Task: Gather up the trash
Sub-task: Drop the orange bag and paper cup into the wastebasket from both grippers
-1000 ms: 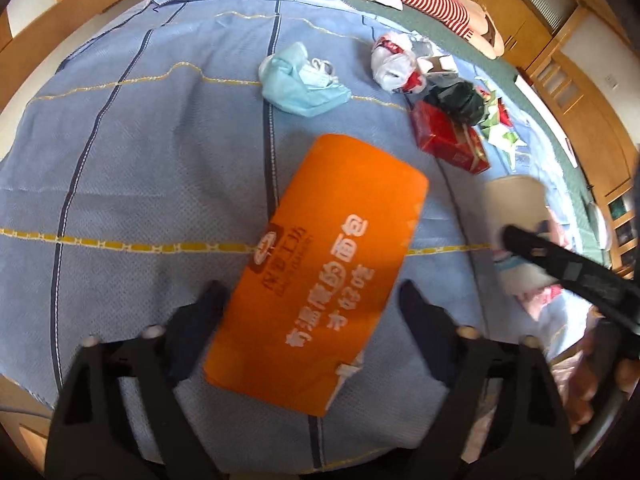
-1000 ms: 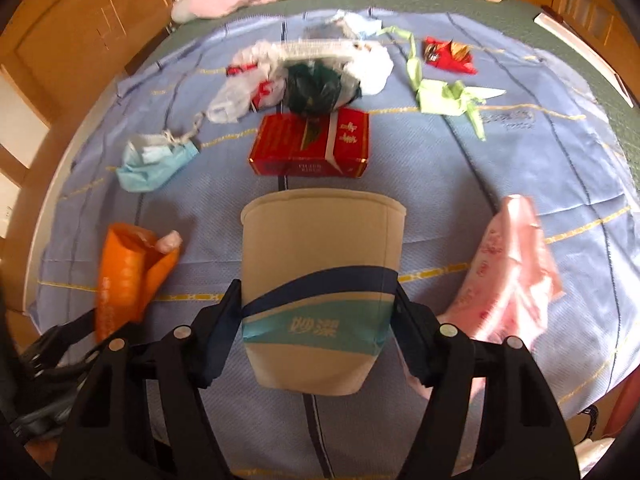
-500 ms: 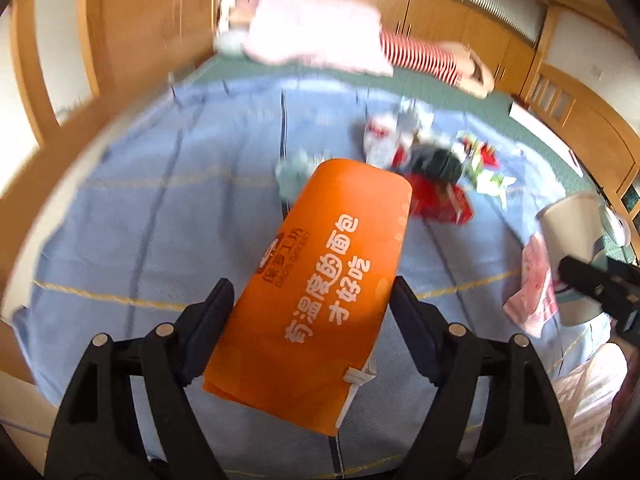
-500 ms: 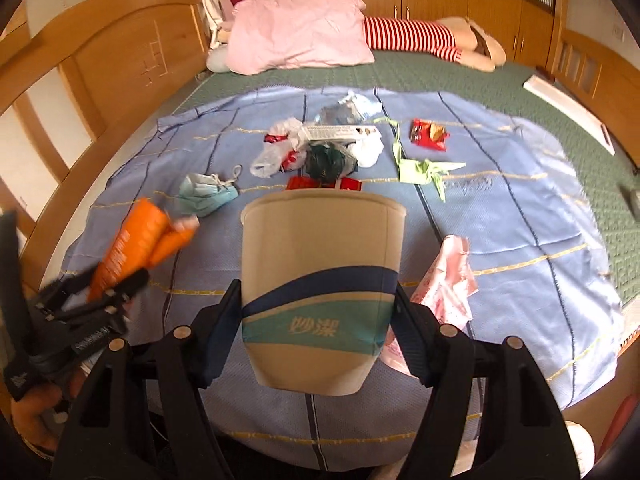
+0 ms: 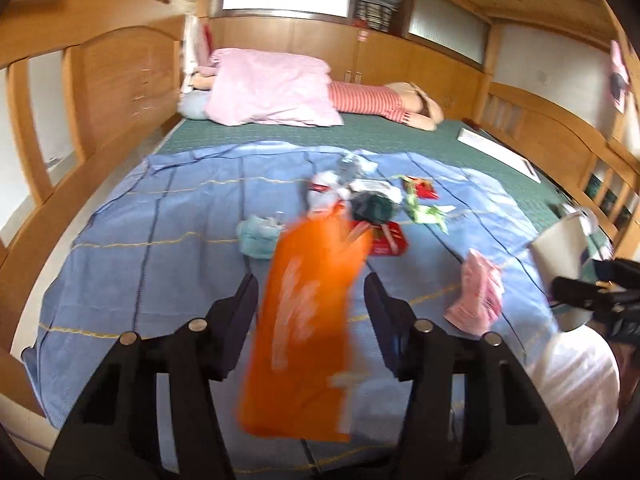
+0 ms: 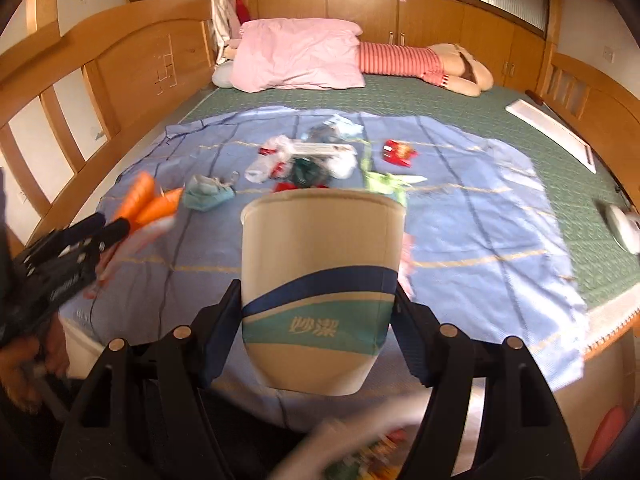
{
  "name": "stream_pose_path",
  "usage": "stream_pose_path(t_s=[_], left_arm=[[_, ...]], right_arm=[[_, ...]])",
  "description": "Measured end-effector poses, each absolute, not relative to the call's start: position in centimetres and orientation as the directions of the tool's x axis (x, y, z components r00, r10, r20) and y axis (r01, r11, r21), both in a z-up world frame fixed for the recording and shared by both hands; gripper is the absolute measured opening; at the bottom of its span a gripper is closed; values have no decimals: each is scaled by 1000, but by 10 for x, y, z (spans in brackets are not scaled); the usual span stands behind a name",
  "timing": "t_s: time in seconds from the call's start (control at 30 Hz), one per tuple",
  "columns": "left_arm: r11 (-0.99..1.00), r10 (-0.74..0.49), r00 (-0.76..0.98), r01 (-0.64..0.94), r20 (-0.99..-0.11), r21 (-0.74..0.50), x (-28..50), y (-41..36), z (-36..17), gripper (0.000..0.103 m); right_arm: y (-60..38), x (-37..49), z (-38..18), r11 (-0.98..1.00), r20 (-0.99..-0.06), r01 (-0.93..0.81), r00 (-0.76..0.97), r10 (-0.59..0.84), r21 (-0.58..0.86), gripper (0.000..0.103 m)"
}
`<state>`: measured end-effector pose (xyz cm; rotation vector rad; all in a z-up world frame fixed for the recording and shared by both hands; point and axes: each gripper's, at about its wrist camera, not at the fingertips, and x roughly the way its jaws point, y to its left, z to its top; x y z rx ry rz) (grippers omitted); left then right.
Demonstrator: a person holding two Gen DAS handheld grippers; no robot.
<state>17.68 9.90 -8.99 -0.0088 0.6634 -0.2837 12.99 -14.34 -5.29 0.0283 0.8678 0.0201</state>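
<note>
My left gripper (image 5: 310, 312) is shut on an orange bread wrapper (image 5: 308, 320), held up above the near edge of the bed; the wrapper is blurred with motion. It also shows in the right wrist view (image 6: 144, 204). My right gripper (image 6: 318, 312) is shut on a beige paper cup (image 6: 320, 276) with a blue and teal band, held upright; the cup also shows at the right of the left wrist view (image 5: 560, 248). More trash lies on the blue sheet (image 5: 160, 240): a crumpled face mask (image 5: 258, 234), a red box (image 5: 386, 238), a pink wrapper (image 5: 478, 292).
A pile of white plastic bags and a dark green bag (image 6: 308, 160) lies mid-sheet, with a green wrapper (image 6: 384, 182) and a red packet (image 6: 398, 152) beside it. A pink pillow (image 6: 300, 56) and a striped plush lie at the far end. Wooden rails (image 6: 92, 80) flank the bed.
Both grippers have risen and drawn back from the bed, carrying the orange wrapper and the cup. The view now takes in the whole room. The wrapper has swung more upright.
</note>
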Motion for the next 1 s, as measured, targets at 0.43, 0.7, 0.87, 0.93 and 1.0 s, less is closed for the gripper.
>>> stream_pose_path(t_s=[0.43, 0.7, 0.87, 0.93, 1.0], left_arm=[[945, -325, 561, 167, -761, -280, 223, 109, -151, 41], [897, -435, 380, 259, -816, -358, 215, 89, -171, 90], [912, -322, 281, 350, -904, -216, 214, 43, -206, 81], [904, -321, 260, 371, -911, -212, 218, 38, -215, 62], [902, -332, 277, 374, -902, -217, 215, 38, -212, 51]], right_arm=[[-225, 53, -71, 988, -829, 152, 554, -78, 8, 70], [-211, 53, -79, 994, -833, 111, 550, -52, 11, 70], [-197, 52, -76, 997, -823, 76, 567, -24, 24, 70], [-190, 53, -76, 998, -819, 54, 573, -17, 17, 70], [-185, 54, -77, 999, -820, 37, 573, -6, 19, 70]])
